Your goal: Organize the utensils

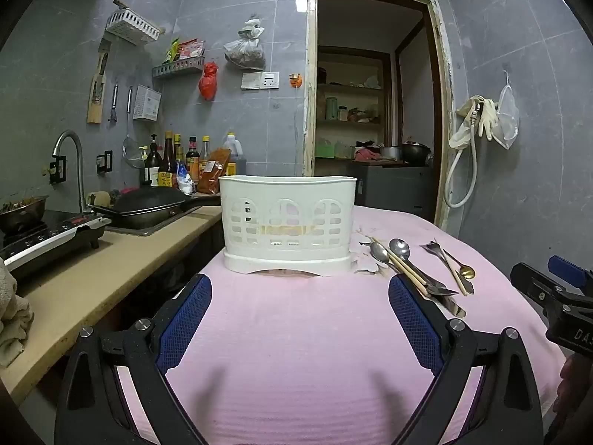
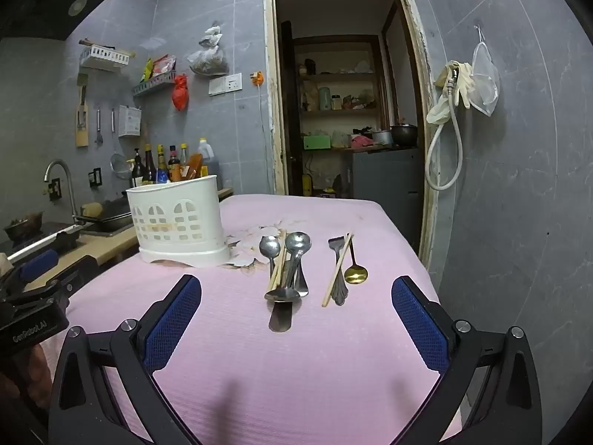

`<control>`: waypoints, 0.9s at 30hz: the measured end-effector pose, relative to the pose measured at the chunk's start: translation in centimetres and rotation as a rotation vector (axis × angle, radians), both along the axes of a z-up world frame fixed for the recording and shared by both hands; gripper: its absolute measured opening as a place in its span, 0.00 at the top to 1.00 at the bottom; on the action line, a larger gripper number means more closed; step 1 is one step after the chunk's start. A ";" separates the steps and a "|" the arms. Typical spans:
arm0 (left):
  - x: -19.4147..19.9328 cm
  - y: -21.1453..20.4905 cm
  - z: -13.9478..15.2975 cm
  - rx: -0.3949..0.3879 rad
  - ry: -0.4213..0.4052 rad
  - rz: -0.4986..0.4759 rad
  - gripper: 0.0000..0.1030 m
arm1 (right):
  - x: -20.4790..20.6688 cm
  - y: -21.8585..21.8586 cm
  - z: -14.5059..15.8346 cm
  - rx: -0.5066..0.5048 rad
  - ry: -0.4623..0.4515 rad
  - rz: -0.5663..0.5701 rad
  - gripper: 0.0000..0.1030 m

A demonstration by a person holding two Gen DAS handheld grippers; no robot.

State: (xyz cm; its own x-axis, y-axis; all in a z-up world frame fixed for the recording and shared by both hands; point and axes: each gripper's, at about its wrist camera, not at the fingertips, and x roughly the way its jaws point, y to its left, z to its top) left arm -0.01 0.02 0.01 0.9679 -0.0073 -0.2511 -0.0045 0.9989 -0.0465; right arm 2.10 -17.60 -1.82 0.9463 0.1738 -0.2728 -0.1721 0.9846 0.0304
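Observation:
A white slotted utensil holder (image 1: pixel 287 222) (image 2: pixel 178 222) stands on the pink cloth of the table (image 1: pixel 296 333) (image 2: pixel 296 352). To its right lie steel spoons (image 2: pixel 292 256) (image 1: pixel 398 250) and a chopstick in one pile. Farther right lie a steel fork (image 2: pixel 337 270), another chopstick (image 2: pixel 337 270) and a small gold spoon (image 2: pixel 355 272) (image 1: pixel 467 272). My left gripper (image 1: pixel 300 296) is open and empty, facing the holder. Open and empty too, my right gripper (image 2: pixel 296 296) sits just short of the spoon pile. The right gripper also shows in the left wrist view (image 1: pixel 556 289), the left one in the right wrist view (image 2: pixel 33 285).
A beige counter (image 1: pixel 92 278) runs along the left with an induction cooker (image 1: pixel 48 237), a black pan (image 1: pixel 148 204), a tap and sauce bottles (image 1: pixel 178 163). Behind the table is a doorway (image 1: pixel 374 104) into a storeroom. A hose and gloves (image 1: pixel 478 118) hang on the right wall.

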 end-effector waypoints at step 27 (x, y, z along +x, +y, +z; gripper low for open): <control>0.3 -0.3 -0.4 0.002 0.007 0.001 0.09 | 0.1 0.1 0.0 0.000 0.004 0.006 0.00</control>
